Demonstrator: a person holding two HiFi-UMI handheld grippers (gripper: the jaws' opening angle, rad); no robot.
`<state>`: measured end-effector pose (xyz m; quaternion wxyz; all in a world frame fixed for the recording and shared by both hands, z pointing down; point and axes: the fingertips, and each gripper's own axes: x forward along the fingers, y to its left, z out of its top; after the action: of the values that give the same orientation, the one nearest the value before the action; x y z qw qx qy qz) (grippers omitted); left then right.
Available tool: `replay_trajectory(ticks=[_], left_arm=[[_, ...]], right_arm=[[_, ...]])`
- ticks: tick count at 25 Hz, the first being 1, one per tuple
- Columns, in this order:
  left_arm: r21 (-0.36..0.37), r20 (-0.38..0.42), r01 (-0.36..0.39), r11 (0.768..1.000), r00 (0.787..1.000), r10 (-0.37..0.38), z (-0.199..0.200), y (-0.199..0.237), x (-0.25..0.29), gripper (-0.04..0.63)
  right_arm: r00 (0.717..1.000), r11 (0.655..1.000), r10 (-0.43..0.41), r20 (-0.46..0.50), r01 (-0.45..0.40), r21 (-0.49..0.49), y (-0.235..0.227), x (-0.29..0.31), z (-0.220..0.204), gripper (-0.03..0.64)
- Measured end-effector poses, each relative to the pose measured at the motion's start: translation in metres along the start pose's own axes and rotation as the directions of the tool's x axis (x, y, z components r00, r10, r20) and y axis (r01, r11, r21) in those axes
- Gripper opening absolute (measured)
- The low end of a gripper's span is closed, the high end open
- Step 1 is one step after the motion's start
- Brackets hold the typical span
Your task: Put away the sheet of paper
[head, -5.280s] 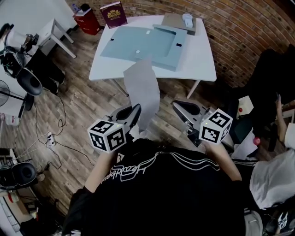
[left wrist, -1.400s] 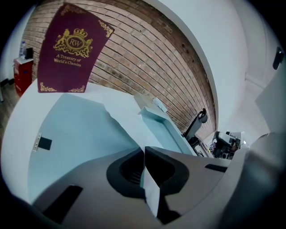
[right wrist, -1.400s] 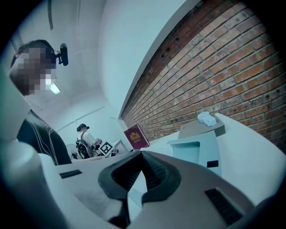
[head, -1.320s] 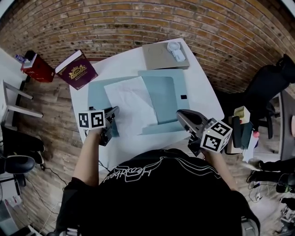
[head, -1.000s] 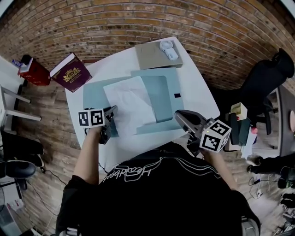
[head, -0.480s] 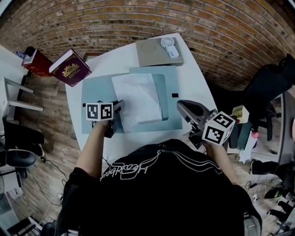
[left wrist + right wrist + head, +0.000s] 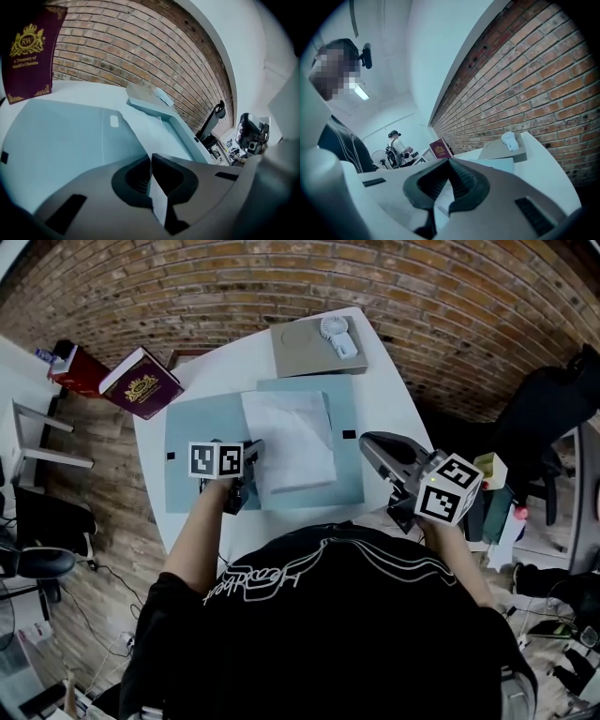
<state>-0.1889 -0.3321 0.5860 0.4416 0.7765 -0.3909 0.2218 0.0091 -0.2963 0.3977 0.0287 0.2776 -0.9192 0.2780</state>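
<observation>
My left gripper [image 7: 249,454] is clamped on the near edge of the sheet [image 7: 291,439] to steer it flat onto the open folder [image 7: 192,427], while my right gripper [image 7: 368,441] hangs closed and empty, clear of it.

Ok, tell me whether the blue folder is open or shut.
Open: the folder lies spread flat on the table, both halves showing, with the sheet of paper on it.
</observation>
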Motion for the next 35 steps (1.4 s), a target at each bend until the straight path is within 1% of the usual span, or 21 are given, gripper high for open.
replay_trajectory(ticks=[7,15,17,19,21,24,25,27,29,31,32,35], left_arm=[[-0.017,-0.038,0.011,1.000,0.999,-0.012,-0.006,-0.005,0.021,0.031],[-0.004,-0.073,-0.011,1.000,0.997,0.011,-0.007,-0.011,0.043,0.031],[0.008,-0.080,-0.025,1.000,0.996,0.026,-0.007,-0.012,0.047,0.031],[0.025,-0.081,-0.055,0.998,0.995,0.057,-0.004,-0.009,0.049,0.032],[0.041,-0.073,-0.084,0.996,0.994,0.086,0.000,-0.007,0.049,0.032],[0.049,-0.058,-0.101,0.994,0.993,0.104,0.005,-0.007,0.050,0.034],[0.041,-0.055,-0.105,0.994,0.993,0.107,0.005,-0.008,0.050,0.048],[0.016,-0.047,-0.114,0.993,0.992,0.115,0.005,-0.006,0.049,0.210],[0.018,-0.021,-0.135,0.991,0.991,0.136,0.007,-0.004,0.045,0.270],[0.042,0.018,-0.162,0.986,0.987,0.161,0.012,-0.003,0.038,0.319],[0.050,0.037,-0.172,0.984,0.985,0.170,0.014,-0.002,0.034,0.331],[0.041,0.089,-0.184,0.982,0.980,0.180,0.019,-0.001,0.018,0.343]], right_arm=[[1.000,1.000,0.004,-0.006,-0.004,0.004,-0.002,0.000,-0.002,0.002],[1.000,0.999,-0.013,-0.015,0.013,0.038,-0.013,-0.008,-0.015,0.002],[1.000,0.999,-0.012,-0.013,0.013,0.041,-0.015,-0.009,-0.015,0.003],[1.000,0.999,-0.009,-0.012,0.009,0.041,-0.017,-0.010,-0.014,0.002],[1.000,0.999,-0.005,-0.014,0.006,0.040,-0.017,-0.010,-0.013,0.003],[1.000,0.999,0.000,-0.019,0.001,0.038,-0.018,-0.010,-0.012,0.003],[1.000,0.999,0.004,-0.020,-0.003,0.036,-0.018,-0.010,-0.011,0.002],[1.000,0.999,0.015,-0.019,-0.014,0.030,-0.017,-0.009,-0.007,0.003],[0.999,0.999,0.028,-0.018,-0.028,0.019,-0.014,-0.007,-0.003,0.003],[0.999,0.999,0.041,-0.018,-0.041,0.006,-0.011,-0.005,0.001,0.003],[0.999,0.999,0.049,-0.019,-0.049,0.000,-0.010,-0.004,0.003,0.003],[0.997,0.997,0.073,-0.023,-0.074,-0.019,-0.005,-0.001,0.006,0.003]])
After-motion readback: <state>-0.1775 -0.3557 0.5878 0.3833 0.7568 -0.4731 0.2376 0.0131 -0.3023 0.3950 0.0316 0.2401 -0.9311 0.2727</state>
